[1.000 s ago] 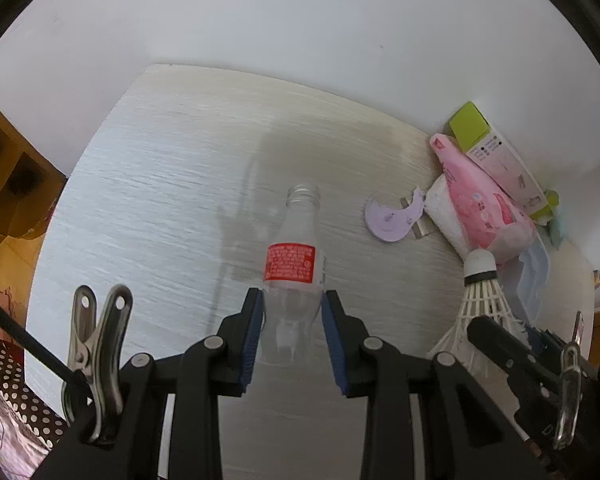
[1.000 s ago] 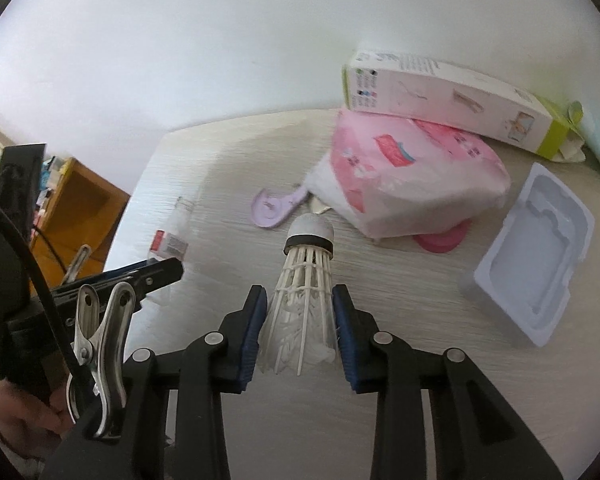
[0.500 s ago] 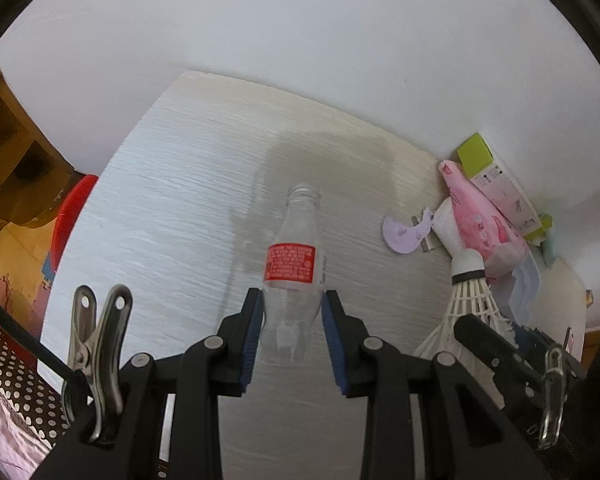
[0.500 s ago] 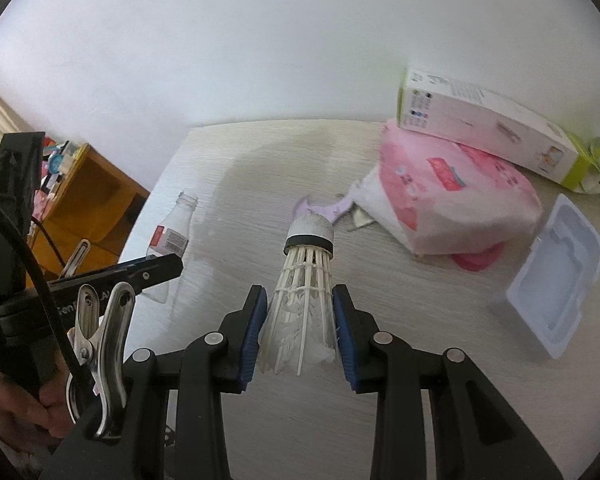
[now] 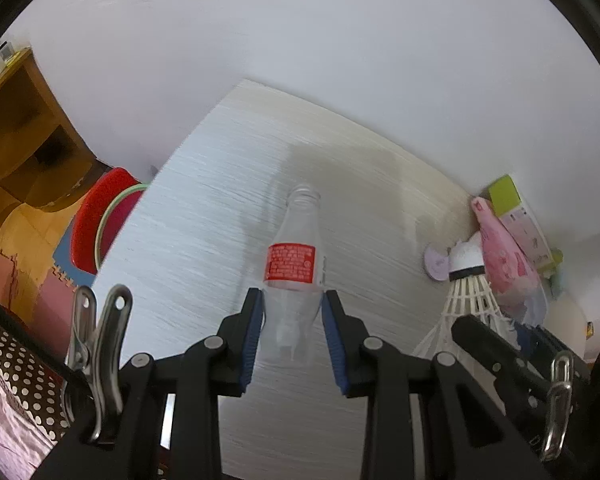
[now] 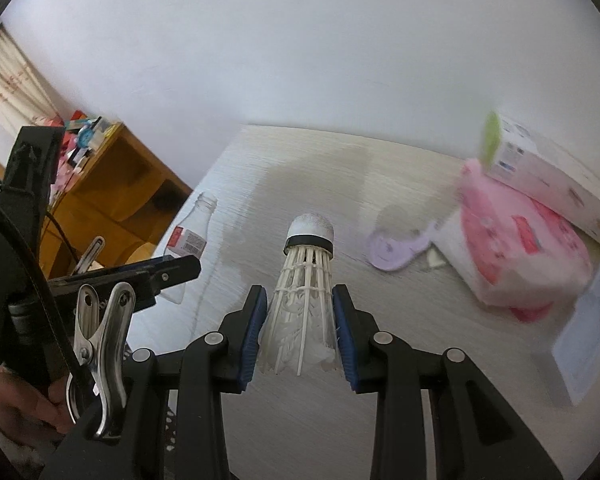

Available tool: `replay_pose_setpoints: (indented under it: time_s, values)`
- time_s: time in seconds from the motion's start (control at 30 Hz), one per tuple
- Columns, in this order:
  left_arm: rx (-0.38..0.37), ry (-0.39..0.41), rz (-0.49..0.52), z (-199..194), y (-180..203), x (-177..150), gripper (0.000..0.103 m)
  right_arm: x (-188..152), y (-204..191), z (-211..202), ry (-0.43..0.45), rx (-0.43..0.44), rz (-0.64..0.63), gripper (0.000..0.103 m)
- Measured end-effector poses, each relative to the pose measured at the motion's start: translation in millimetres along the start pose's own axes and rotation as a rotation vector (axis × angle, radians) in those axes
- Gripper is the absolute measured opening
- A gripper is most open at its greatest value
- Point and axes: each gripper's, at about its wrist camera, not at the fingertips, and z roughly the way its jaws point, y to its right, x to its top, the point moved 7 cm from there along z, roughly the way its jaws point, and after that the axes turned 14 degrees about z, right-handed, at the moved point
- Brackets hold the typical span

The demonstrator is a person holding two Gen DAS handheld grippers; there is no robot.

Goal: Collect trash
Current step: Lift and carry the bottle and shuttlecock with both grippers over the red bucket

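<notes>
A clear plastic bottle (image 5: 291, 268) with a red label and no cap is clamped at its lower body between the blue pads of my left gripper (image 5: 292, 320), neck pointing away, above the pale wood table (image 5: 196, 240). My right gripper (image 6: 300, 320) is shut on the feather skirt of a white shuttlecock (image 6: 308, 276), cork end forward. In the left wrist view the shuttlecock (image 5: 470, 292) shows at the right edge. In the right wrist view the bottle (image 6: 192, 236) appears on the left, behind a black finger of the left gripper.
A pink packet (image 6: 516, 256), a white and green box (image 6: 552, 184), a purple cutout (image 6: 396, 248) and a clear plastic tray (image 6: 588, 320) lie at the table's right. Past the left edge are a red round object (image 5: 96, 220) on the floor and a wooden shelf (image 5: 20, 152).
Both grippers have carried the bottle and the shuttlecock leftward over the table. The pile of packets has slid toward the right of both views, and the red object has appeared.
</notes>
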Motion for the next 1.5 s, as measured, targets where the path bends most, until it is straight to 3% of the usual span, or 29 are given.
replay_pose_setpoints:
  time_s: [0.7,1.5]
  values:
    - [0.017,0.009,-0.087,-5.2,-77.3,2.1,0.032,24.9,-65.7,41.2,-0.040,0.037,-0.094,0.034]
    - [0.003,0.002,-0.241,6.8,-152.3,-7.2,0.032,29.5,-137.9,88.6,-0.120,0.050,-0.205,0.034]
